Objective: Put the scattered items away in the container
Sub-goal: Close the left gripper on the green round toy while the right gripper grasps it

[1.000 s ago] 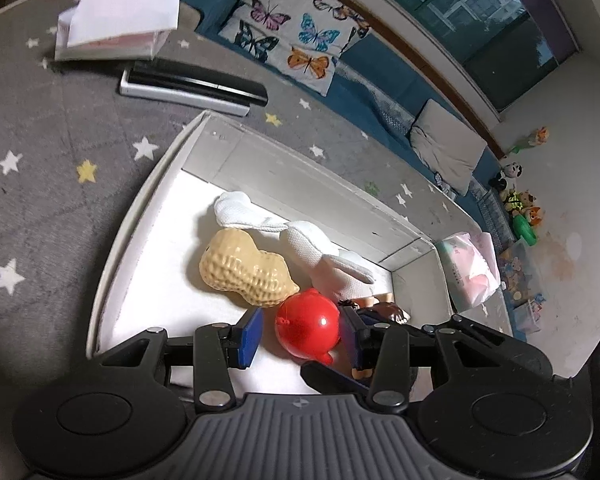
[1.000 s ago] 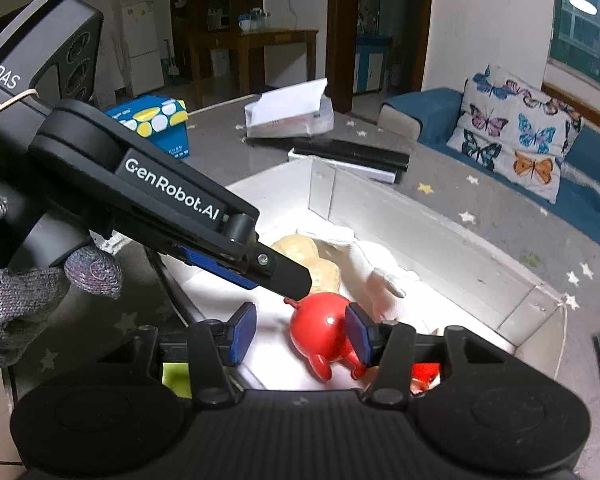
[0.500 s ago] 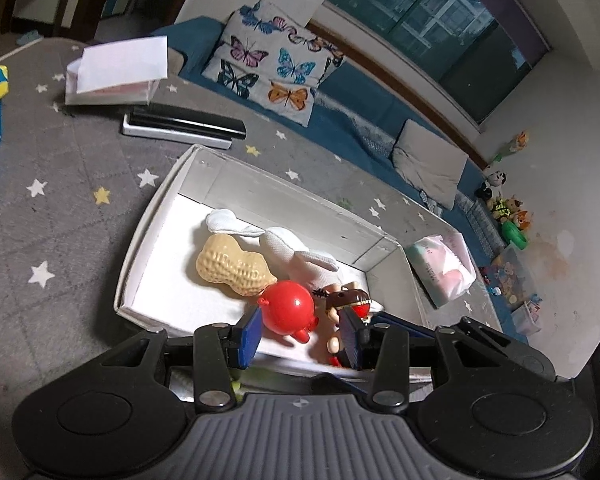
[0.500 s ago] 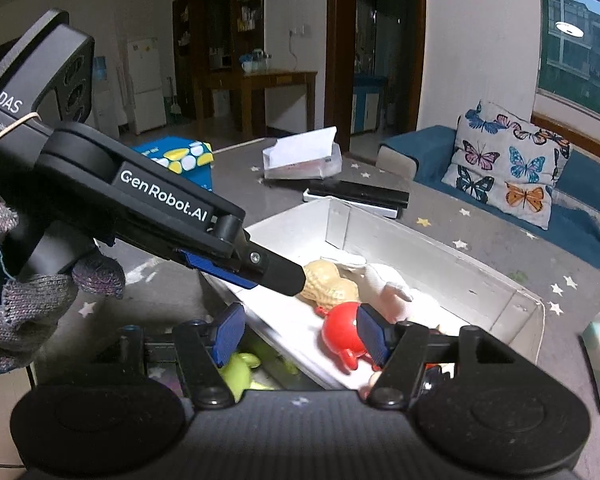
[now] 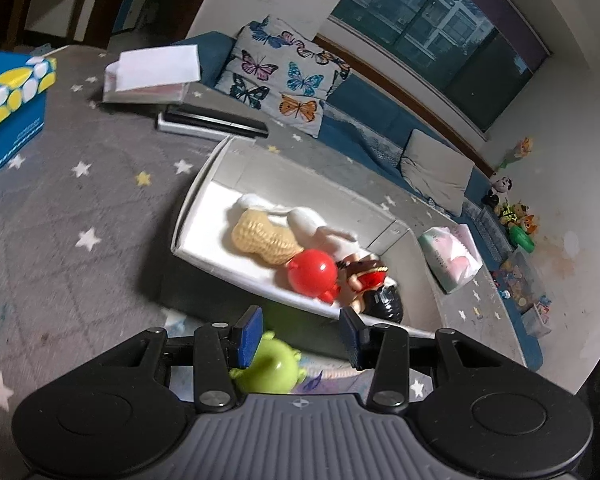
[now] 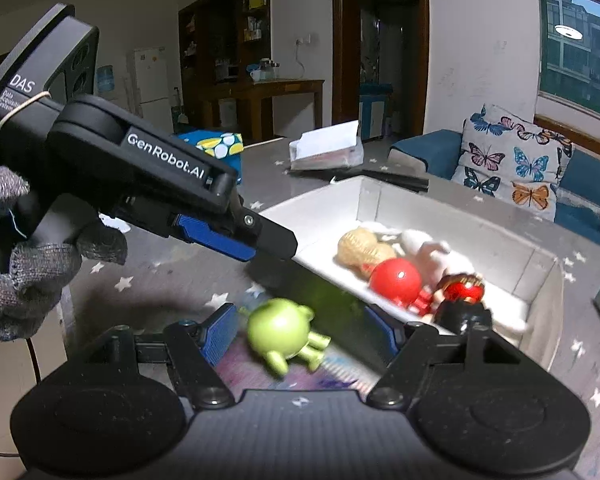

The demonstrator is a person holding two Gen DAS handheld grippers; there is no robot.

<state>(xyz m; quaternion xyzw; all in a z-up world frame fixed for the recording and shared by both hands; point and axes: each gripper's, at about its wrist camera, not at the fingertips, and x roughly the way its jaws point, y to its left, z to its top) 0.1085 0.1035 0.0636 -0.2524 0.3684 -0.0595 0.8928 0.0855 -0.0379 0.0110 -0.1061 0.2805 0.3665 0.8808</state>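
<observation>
Both grippers had drawn back from the white box (image 6: 452, 220), whose toys sat at one o'clock. Right gripper (image 6: 300, 336), empty, was opening around a green toy (image 6: 280, 330) still outside. Left gripper (image 5: 300, 338) hung released. Only the right view showed the gloved hand (image 6: 32, 276).

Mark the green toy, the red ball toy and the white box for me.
green toy (image 6: 278, 328), right wrist view, round body
red ball toy (image 6: 395, 281), right wrist view, round body
white box (image 5: 188, 216), left wrist view, left rim
</observation>
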